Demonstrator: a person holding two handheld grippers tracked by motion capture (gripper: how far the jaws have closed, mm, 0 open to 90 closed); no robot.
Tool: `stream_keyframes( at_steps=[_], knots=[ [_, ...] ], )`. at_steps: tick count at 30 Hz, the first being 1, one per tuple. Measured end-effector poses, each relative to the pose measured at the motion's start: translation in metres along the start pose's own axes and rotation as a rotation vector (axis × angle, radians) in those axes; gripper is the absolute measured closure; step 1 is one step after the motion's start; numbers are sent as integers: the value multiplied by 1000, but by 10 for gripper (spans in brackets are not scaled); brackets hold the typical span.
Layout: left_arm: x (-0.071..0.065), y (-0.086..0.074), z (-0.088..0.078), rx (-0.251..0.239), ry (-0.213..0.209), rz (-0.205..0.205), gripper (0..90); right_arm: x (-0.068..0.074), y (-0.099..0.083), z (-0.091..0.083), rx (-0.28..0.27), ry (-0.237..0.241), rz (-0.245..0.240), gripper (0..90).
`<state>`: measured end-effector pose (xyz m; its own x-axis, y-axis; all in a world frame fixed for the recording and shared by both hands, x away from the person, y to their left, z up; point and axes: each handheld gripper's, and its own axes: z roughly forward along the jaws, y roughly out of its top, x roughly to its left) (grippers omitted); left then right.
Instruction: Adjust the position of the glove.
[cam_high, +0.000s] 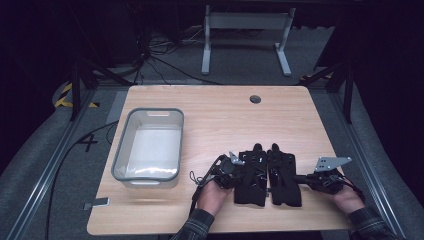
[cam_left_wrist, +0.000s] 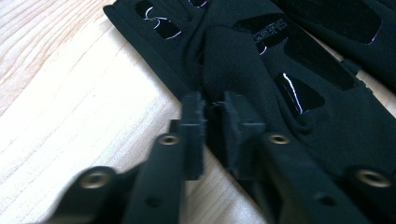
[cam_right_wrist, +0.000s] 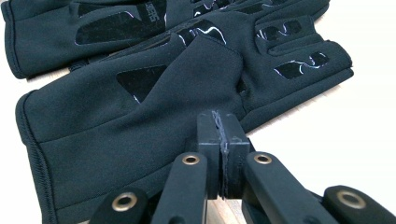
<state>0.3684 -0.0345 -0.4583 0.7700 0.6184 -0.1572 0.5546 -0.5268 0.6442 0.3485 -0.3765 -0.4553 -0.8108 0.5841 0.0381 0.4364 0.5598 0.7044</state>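
Note:
Two black gloves lie flat side by side near the table's front edge, the left glove touching the right glove. My left gripper comes in from the left. In the left gripper view the left gripper has its jaws nearly together, pinching a fold of the left glove at the thumb. My right gripper meets the right glove's outer edge. In the right gripper view the right gripper is shut, pads together, on the tip of the thumb flap of the right glove.
A clear plastic bin stands on the left half of the wooden table. A round cable hole sits near the far edge. A small grey tab lies at the front left corner.

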Motion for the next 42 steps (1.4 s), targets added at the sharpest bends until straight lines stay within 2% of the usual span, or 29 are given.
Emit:
stream_keyframes(
  at_steps=[3,7,9,11,15,18,25,28,30,35,42],
  knots=[
    [0,1,0,0,4,-10,868,0,0,0,0,-1,-3,896],
    [0,2,-1,-11,1,-26,876,0,1,-1,-3,-6,-9,897],
    [2,3,-4,-45,-26,-50,878,-1,2,-3,-28,-11,-4,897],
    [3,5,-8,-69,-32,-59,878,-2,4,-4,-40,-5,4,897],
    [6,7,-14,-109,-34,-74,879,-2,4,1,-9,-1,-7,897],
    [9,10,-16,-133,-40,-84,879,-3,4,2,-9,2,-4,897],
    [13,15,-18,-144,-2,-78,879,-3,4,2,-7,1,-7,897],
    [15,14,-19,-150,5,-94,880,-3,4,2,-6,0,-10,897],
    [16,14,-19,-162,-9,-104,879,-3,4,3,-6,2,-9,897],
    [13,17,-21,-170,-35,-95,879,-3,5,3,-4,4,-12,897],
    [7,23,-25,-204,-112,-96,879,-1,9,10,0,16,-20,899]
  ],
)
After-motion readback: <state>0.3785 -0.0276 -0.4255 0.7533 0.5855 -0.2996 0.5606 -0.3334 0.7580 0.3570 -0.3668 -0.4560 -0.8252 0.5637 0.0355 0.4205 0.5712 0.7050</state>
